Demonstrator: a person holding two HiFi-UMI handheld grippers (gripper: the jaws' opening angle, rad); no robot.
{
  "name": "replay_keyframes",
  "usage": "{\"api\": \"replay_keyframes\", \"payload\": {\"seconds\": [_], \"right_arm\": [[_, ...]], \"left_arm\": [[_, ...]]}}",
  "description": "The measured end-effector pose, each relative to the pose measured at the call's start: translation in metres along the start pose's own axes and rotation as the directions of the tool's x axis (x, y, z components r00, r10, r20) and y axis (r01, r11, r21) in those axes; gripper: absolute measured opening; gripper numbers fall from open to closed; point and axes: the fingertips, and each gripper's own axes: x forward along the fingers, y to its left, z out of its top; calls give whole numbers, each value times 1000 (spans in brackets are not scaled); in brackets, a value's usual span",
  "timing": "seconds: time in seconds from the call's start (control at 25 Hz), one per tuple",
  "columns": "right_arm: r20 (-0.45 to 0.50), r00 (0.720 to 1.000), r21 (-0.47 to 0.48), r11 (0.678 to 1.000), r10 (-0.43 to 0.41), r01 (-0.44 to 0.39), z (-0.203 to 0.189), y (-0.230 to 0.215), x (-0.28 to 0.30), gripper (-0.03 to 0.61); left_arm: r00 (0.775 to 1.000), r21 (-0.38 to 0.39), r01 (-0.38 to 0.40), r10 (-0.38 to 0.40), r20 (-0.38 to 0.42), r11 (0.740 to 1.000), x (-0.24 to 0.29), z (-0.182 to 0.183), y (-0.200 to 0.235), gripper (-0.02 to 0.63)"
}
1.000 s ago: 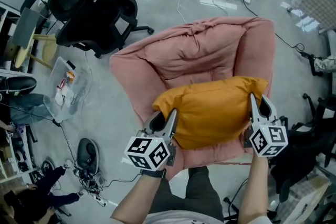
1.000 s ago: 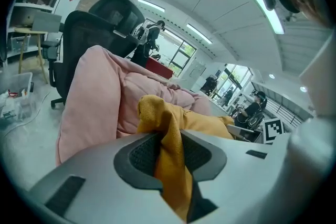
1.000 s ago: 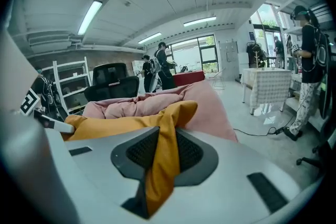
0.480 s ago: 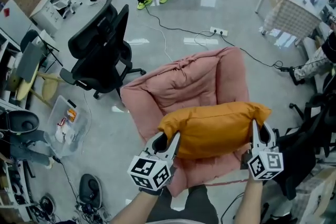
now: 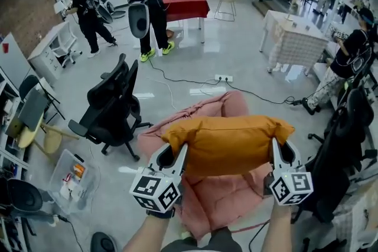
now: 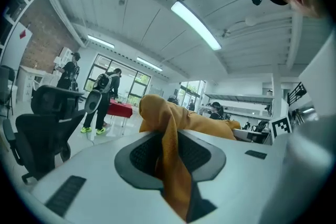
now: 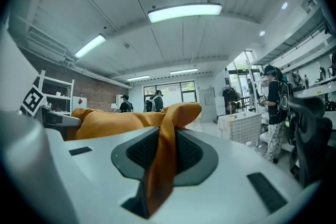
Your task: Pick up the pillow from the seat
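Currently L gripper [image 5: 175, 153] is clamped on one end corner of the mustard-yellow fabric pillow [image 5: 227, 143]; R gripper [image 5: 279, 149] is clamped on the opposite corner. Pillow is held stretched betw. both, lifted above the pink padded seat [image 5: 215, 200].

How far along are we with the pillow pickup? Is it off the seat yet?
Done: the orange pillow is gripped at both ends and looks clear of the pink seat below it. In hand: the left gripper and right gripper are each shut on a pinch of its fabric, holding it up between them. Left: nothing of the pickup itself, as far as I can see.
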Motion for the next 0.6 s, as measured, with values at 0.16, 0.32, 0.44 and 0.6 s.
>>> {"api": "replay_keyframes", "payload": {"seconds": [0.16,0.32,0.44,0.6], "right_arm": [[56,998,-16,1000,-1,2,43,8,-10,84],[95,995,-31,1000,-3,6,76,15,-19,84],[124,992,-38,999,0,5,100,19,-25,84],[152,988,-46,999,8,-1,121,30,-32,84]], "left_arm": [[999,28,16,-17,42,999,-9,38,-15,106],[997,41,31,-33,66,999,-18,66,-26,106],[995,42,44,-47,93,998,-24,87,-34,106],[991,48,53,-58,122,997,-35,109,-38,104]]}}
